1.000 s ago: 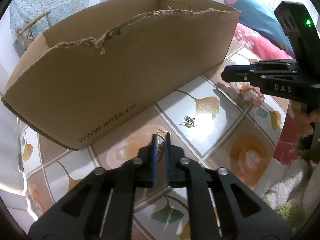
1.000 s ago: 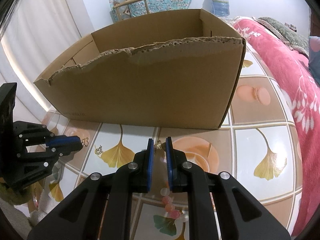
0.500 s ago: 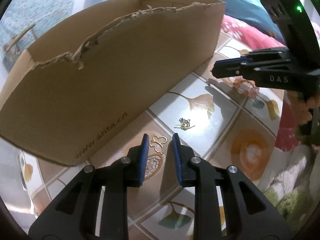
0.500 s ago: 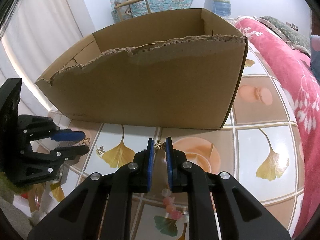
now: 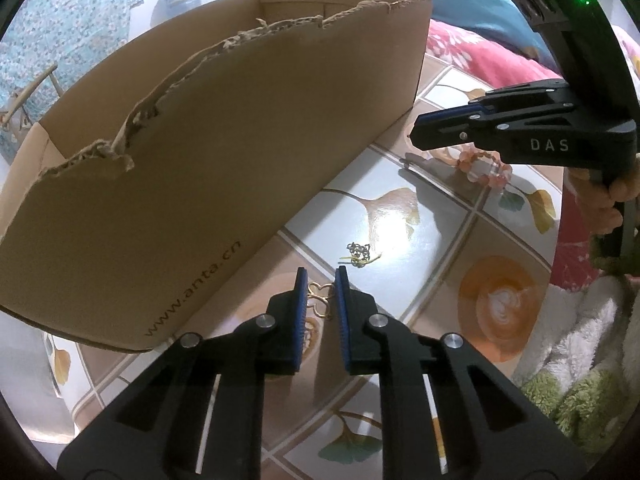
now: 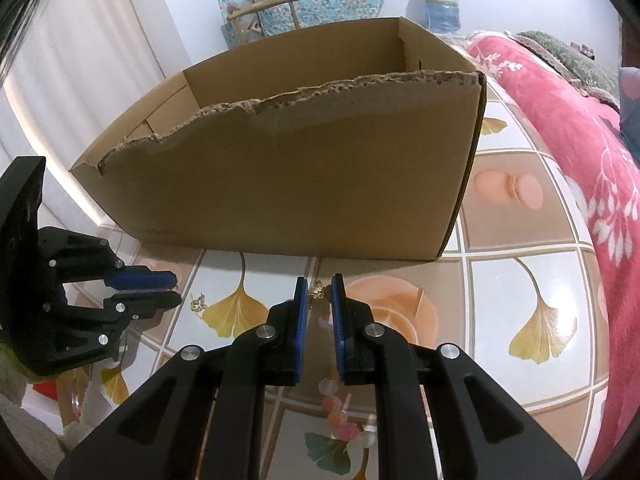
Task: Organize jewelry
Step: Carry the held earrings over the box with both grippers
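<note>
My left gripper (image 5: 320,278) points down at the tiled tabletop, its jaws closing around a gold butterfly-shaped earring (image 5: 320,300) that lies between the blue pads; I cannot see the pads pressing on it. A small dark earring with a yellow bit (image 5: 360,254) lies just beyond it. My right gripper (image 6: 319,282) is shut on a small bronze-gold earring (image 6: 319,290) pinched at its tips, above the table. A pink bead bracelet (image 6: 340,412) lies under the right gripper. The open cardboard box (image 6: 300,180) with a torn front edge stands right behind both grippers.
The tabletop (image 6: 520,280) has a glossy ginkgo-leaf pattern. A red flowered blanket (image 6: 580,140) runs along the right. A fluffy green-and-white cloth (image 5: 580,380) lies at the near right edge. A chair and a water bottle stand behind the box.
The left gripper rolled a little and its jaws opened off the gold earring, then narrowed around it again. The right gripper stayed still, shut on its small earring.
</note>
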